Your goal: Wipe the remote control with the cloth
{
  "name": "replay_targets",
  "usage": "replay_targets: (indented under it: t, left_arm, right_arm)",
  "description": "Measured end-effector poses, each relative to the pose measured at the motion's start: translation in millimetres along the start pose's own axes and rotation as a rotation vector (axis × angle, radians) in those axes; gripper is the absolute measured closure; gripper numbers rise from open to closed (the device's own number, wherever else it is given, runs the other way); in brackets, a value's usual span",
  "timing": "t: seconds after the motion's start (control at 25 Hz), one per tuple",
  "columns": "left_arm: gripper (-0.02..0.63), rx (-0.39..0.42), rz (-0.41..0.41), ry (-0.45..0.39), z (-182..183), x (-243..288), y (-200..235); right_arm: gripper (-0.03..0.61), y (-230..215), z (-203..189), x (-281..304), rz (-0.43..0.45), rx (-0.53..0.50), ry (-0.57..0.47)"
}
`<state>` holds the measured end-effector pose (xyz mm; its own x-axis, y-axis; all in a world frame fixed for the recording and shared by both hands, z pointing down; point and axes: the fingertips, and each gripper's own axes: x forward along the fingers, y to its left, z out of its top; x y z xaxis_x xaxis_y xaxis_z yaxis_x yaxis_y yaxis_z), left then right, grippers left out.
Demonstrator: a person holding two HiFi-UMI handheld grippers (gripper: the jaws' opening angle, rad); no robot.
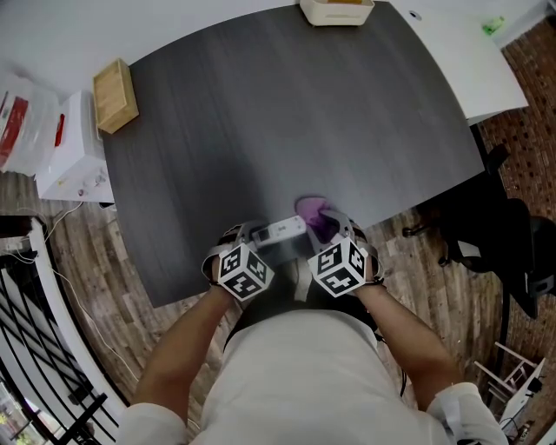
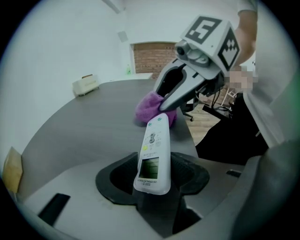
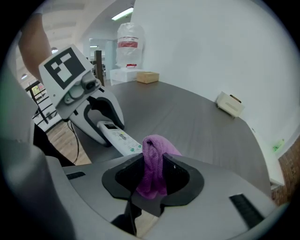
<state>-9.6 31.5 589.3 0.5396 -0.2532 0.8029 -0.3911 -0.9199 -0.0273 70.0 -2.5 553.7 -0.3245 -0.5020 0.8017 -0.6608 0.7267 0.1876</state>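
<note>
The white remote control point(image 1: 282, 230) lies across the dark table's front edge point(image 1: 174, 287), between my two grippers. My left gripper point(image 1: 258, 233) is shut on its near end; in the left gripper view the remote control point(image 2: 153, 154) sits snug between the jaws, display side up, and points at the cloth. My right gripper point(image 1: 334, 228) is shut on a bunched purple cloth point(image 1: 314, 213). The cloth point(image 3: 153, 159) hangs between the jaws in the right gripper view, against the remote control's point(image 3: 119, 138) far tip. My right gripper point(image 2: 164, 101) shows opposite in the left gripper view.
A wooden box point(image 1: 115, 94) sits at the table's far left corner and a cream box point(image 1: 337, 10) at its far edge. White boxes point(image 1: 74, 148) stand off to the left. A black chair point(image 1: 495, 235) is at the right, beside a white table point(image 1: 460, 52).
</note>
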Motion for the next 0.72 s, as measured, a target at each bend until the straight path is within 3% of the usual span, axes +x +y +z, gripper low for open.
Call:
replay_targets:
  t: [0.28, 0.52, 0.72]
  left_arm:
    - [0.413, 0.002, 0.010, -0.005, -0.1, -0.6, -0.1]
    - [0.411, 0.062, 0.002, -0.023, 1.0, -1.9, -2.4]
    - [0.402, 0.164, -0.051, -0.007, -9.2, -9.9, -10.3]
  right_arm:
    - [0.465, 21.9, -6.0, -29.2, 0.091, 0.097, -0.031]
    - [0.465, 39.6, 0.2, -70.8, 0.330, 0.122, -0.087]
    - [0.465, 6.0, 6.1, -71.0, 0.243, 0.092, -0.089]
